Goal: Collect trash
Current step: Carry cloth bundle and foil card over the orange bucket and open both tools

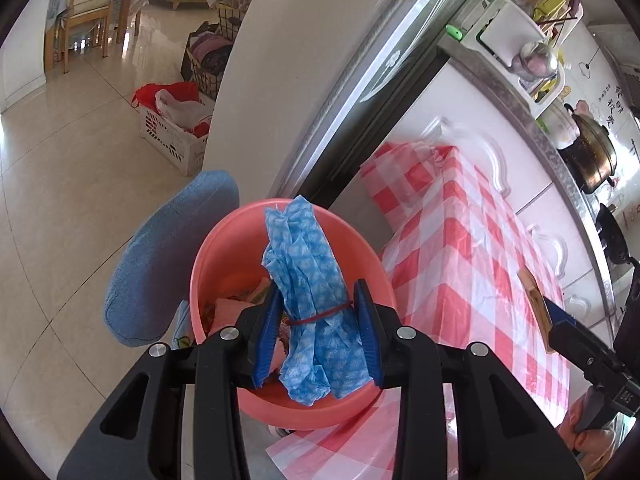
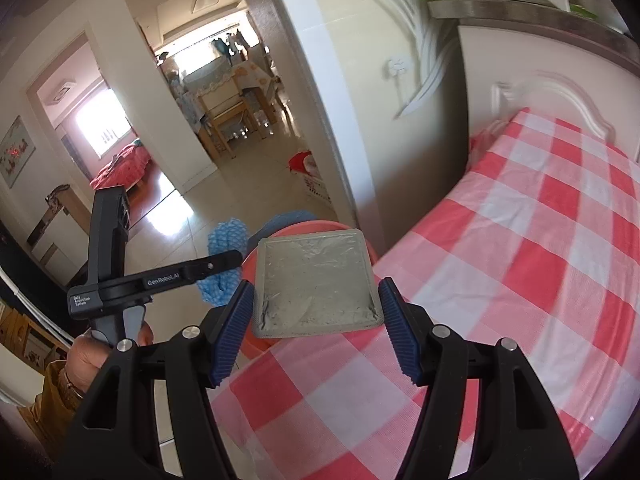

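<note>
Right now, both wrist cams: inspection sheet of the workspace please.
Surface: table under a red and white checked cloth, no loose items seen on it.
Job's things: pink bin beside the table edge, scraps already inside; blue cloth bundle tied with a red band; flat grey square pad.
Clutter: white crate of bags on the floor, wire baskets behind it.
Grippers: left gripper shut on the bundle over the bin; right gripper shut on the pad.
Cables: nothing seen.
Surroundings: blue chair back, white cabinets, pots on the counter.
</note>
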Tool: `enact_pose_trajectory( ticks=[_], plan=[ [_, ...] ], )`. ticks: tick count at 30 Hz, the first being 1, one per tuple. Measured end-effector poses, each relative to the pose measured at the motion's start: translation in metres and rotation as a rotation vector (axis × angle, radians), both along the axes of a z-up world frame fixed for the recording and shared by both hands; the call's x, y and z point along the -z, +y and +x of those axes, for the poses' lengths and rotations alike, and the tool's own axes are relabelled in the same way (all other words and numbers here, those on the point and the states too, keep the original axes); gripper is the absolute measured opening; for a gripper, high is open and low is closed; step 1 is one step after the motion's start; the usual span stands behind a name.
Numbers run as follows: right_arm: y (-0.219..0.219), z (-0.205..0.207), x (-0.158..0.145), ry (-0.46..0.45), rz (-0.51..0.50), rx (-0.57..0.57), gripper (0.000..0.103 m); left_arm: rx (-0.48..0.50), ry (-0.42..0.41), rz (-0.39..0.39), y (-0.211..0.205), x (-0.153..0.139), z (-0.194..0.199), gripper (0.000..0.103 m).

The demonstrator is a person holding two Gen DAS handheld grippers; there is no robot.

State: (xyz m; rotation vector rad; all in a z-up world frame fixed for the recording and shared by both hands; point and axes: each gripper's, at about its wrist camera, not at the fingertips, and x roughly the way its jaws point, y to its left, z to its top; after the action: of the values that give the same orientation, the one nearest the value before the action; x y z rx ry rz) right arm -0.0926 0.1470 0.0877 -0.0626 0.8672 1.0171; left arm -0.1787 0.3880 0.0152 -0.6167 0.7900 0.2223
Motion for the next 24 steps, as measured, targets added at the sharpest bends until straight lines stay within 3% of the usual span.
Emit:
enact_pose_trajectory(
  ticks=[14,24],
  plan=[
    [0.065,0.005,0.020,-0.023,-0.091,-0.092,0.065,0.024,0.073,-0.023,-0.003,0.035,0.017,0.038],
    [0.080,0.004,0.038,-0.007,-0.131,-0.139,0.065,0.023,0.107,-0.023,0.000,0.052,0.020,0.038]
  ],
)
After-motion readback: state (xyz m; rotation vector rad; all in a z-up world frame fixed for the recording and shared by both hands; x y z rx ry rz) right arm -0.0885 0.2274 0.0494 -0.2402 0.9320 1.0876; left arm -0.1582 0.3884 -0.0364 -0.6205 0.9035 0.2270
